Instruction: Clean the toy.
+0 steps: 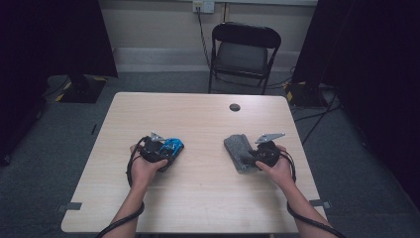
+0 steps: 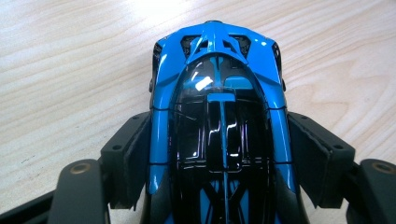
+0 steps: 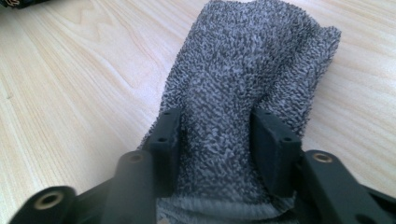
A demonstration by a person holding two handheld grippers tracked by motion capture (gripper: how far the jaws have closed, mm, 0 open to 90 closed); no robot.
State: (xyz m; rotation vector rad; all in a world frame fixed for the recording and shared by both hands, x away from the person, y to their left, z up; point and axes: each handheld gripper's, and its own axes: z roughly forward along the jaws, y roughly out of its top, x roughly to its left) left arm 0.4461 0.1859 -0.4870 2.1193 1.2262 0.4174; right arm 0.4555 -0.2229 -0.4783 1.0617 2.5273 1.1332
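Note:
A glossy blue and black toy car [image 2: 219, 93] rests on the wooden table [image 1: 198, 119], left of the middle. My left gripper [image 2: 219, 154] straddles it from behind, both pads against the car's sides. In the high view the car [image 1: 174, 146] pokes out ahead of the left gripper [image 1: 166, 149]. Right of the middle lies a folded grey terry cloth [image 3: 252, 60]. My right gripper [image 3: 217, 140] has its jaws down on the cloth's near end, with a bulged fold filling the gap and touching both pads. From above, the cloth [image 1: 236, 148] stretches away from the right gripper [image 1: 251, 158].
A round dark cable hole [image 1: 235, 107] sits near the table's far edge. Behind the table stands a black folding chair [image 1: 242, 54], with dark stands and cables on the floor at both sides. Bare wood lies between my two hands.

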